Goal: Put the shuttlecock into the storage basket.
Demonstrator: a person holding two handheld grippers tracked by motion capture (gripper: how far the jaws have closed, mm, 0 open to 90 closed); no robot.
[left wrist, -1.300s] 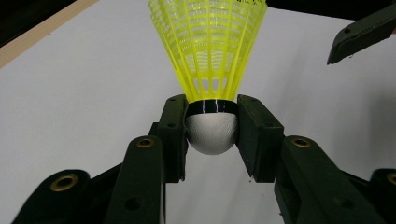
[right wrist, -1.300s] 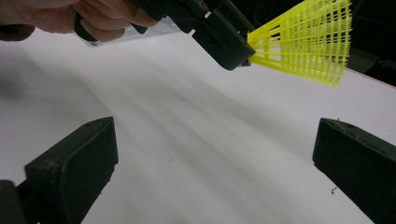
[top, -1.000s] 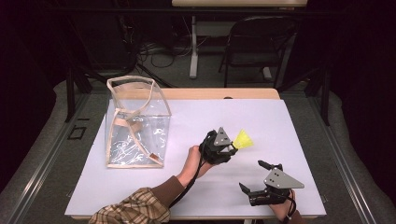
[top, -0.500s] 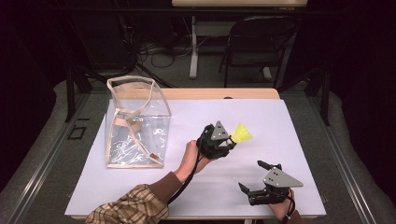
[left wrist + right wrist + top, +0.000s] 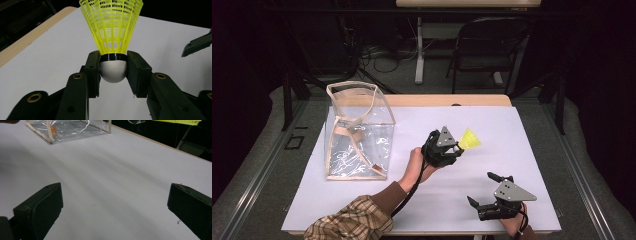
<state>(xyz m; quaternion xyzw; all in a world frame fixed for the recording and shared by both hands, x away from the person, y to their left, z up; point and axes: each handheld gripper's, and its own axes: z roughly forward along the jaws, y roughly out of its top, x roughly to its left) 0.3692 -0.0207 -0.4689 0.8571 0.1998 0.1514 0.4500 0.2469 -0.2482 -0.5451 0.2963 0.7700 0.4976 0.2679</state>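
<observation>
1 high view, 2 close claw views

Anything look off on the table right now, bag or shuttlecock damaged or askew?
Nothing stands out. The left gripper grips the yellow shuttlecock squarely by its white cork, its skirt intact. The clear bag stands upright with its top open. The right gripper is open with nothing between its jaws.

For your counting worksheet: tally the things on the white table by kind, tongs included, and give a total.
Yellow shuttlecock: 1
Clear bag: 1
Tongs: 2, left tongs gripping the shuttlecock, right tongs open
Total: 4
</observation>
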